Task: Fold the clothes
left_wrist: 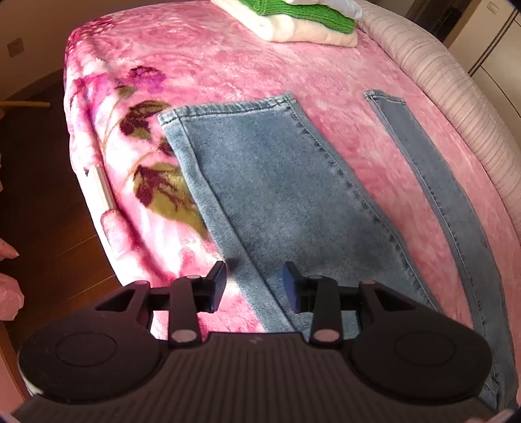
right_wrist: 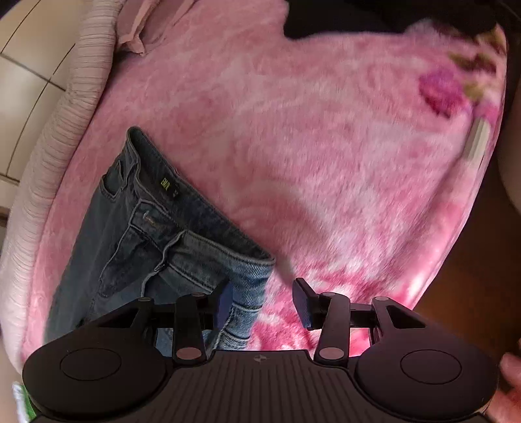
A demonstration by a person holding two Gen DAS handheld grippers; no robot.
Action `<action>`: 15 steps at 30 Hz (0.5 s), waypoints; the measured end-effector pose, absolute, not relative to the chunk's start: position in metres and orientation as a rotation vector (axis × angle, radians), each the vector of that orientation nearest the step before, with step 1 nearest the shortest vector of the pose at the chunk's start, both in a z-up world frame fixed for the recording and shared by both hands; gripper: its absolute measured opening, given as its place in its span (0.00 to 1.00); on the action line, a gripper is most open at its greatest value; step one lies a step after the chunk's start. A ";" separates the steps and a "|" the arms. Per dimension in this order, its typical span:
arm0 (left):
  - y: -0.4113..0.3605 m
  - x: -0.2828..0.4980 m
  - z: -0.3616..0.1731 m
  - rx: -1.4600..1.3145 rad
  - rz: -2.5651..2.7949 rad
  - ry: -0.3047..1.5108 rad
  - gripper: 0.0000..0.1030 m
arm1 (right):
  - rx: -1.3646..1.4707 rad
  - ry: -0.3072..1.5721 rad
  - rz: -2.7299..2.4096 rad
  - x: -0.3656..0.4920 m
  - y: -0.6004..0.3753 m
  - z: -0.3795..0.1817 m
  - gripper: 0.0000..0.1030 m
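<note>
Pink blanket (left_wrist: pixel 228 65) is covered by unfolded jeans (left_wrist: pixel 276 182); folded stack (left_wrist: pixel 302 22) is seen beyond them. Left gripper (left_wrist: pixel 254 283) and right gripper (right_wrist: pixel 263 299) are held open, empty, over the jeans' edges.

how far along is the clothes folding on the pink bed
Done: a stack of folded items, green knit on cream, sits at the far end of the pink floral fleece blanket. In hand: blue denim jeans lie spread flat, legs apart, waistband open and unfolded. The left gripper and right gripper are both open, holding nothing. Left: every fold of the jeans, then stacking.
</note>
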State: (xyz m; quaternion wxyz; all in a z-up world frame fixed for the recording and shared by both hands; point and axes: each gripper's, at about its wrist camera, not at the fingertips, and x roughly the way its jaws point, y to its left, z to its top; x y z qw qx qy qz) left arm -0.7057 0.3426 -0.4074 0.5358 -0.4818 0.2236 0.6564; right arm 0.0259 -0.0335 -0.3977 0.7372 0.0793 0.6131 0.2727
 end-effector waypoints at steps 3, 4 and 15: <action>0.338 -0.691 -0.398 -1.042 1.523 0.611 0.32 | 0.079 1.270 0.656 0.022 -0.029 -0.380 0.43; 0.336 -0.682 -0.395 -0.993 1.490 0.651 0.32 | 0.021 1.245 0.702 0.020 -0.024 -0.373 0.43; 0.244 -0.537 -0.393 0.057 0.525 1.210 0.32 | -0.842 1.016 1.303 -0.053 0.025 -0.354 0.43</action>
